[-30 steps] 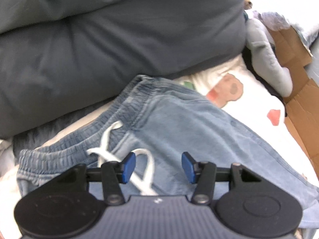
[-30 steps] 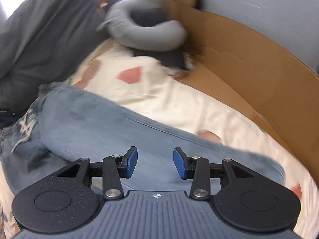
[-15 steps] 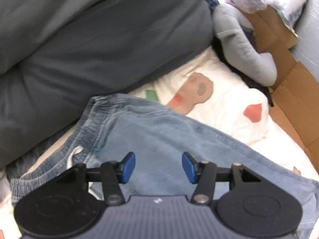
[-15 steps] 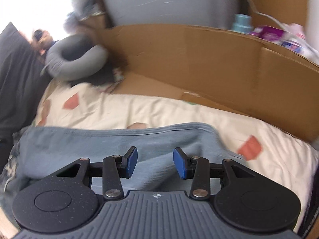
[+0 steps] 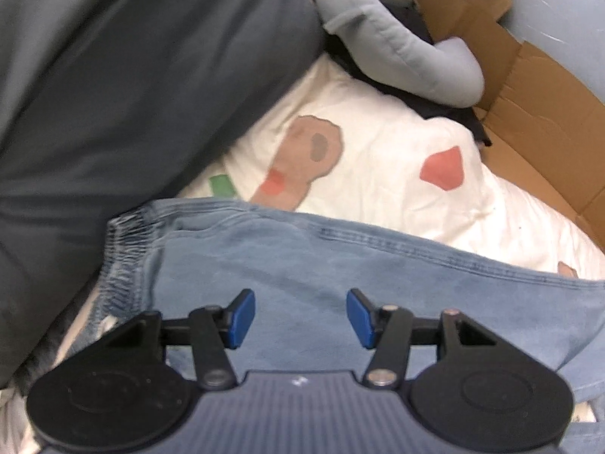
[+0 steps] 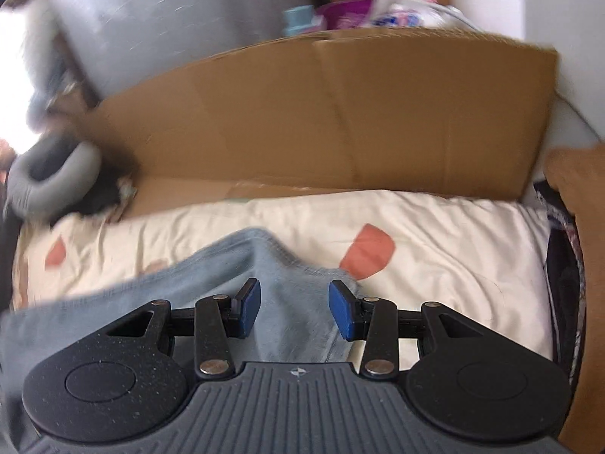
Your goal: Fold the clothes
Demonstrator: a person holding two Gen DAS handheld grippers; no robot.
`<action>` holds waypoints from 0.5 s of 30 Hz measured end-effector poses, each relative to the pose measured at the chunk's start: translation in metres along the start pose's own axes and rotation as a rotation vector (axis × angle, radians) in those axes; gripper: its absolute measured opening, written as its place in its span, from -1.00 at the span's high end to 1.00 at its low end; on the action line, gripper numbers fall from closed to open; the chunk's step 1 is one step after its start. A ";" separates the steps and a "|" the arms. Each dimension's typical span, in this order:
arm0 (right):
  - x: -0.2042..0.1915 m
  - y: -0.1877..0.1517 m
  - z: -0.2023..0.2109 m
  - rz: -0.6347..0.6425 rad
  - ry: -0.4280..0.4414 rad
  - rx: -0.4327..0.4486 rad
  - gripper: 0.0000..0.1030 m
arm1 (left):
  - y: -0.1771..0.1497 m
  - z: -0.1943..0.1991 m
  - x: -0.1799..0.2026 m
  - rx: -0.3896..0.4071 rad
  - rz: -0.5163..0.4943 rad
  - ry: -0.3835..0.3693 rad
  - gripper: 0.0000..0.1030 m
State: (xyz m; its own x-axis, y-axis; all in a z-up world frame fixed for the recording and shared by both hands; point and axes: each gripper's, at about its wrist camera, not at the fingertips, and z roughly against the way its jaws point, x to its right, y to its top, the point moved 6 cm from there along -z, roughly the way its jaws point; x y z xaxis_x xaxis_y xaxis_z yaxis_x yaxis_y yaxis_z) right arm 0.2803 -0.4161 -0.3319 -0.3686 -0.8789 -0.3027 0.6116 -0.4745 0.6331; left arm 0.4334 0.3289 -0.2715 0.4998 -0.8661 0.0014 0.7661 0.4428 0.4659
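**Desk:** Jeans (image 5: 340,276), pale blue denim with a gathered elastic waistband (image 5: 124,253), lie spread across a bed (image 5: 397,159). How far along is the folding?

**Photographer:** Barely begun, by my reading. From the left wrist view the waistband sits at 9 o'clock and the leg runs off toward 3 o'clock in a single flat layer; no crease or doubled panel shows. From the right wrist view the leg's hem end (image 6: 272,249) reaches 12 o'clock just beyond the claw. Every fold looks still to come.

**Desk:** And the claws?

**Photographer:** Left claw (image 5: 300,317) hangs over the upper leg, blue pads apart, nothing between them. Right claw (image 6: 293,312) hangs over the hem end, pads likewise apart and clear of the cloth. Neither grips anything.

**Desk:** Surface and room?

**Photographer:** A cream bedsheet printed with red and brown shapes. A dark grey duvet (image 5: 132,75) is bunched from 9 to 12 o'clock in the left view, a grey neck pillow (image 5: 397,41) at 1 o'clock. Flattened cardboard (image 6: 340,113) lines the far side of the bed, with blurred clutter behind it.
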 end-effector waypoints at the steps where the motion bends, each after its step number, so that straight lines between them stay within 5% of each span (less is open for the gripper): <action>1: 0.005 0.002 -0.005 -0.018 -0.004 0.003 0.09 | 0.002 -0.003 0.003 0.006 0.006 -0.006 -0.10; 8: 0.029 0.003 -0.045 -0.059 -0.043 0.001 0.09 | 0.007 -0.021 0.024 0.058 0.049 -0.057 -0.10; 15: 0.040 -0.015 -0.081 -0.083 -0.066 -0.040 0.07 | -0.006 -0.041 0.036 0.028 0.041 -0.066 -0.14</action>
State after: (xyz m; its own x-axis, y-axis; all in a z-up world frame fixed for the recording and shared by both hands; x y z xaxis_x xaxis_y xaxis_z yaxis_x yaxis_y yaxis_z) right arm 0.3125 -0.4479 -0.4111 -0.4635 -0.8320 -0.3048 0.6041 -0.5484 0.5782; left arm 0.4636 0.3045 -0.3108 0.5023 -0.8611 0.0786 0.7336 0.4725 0.4885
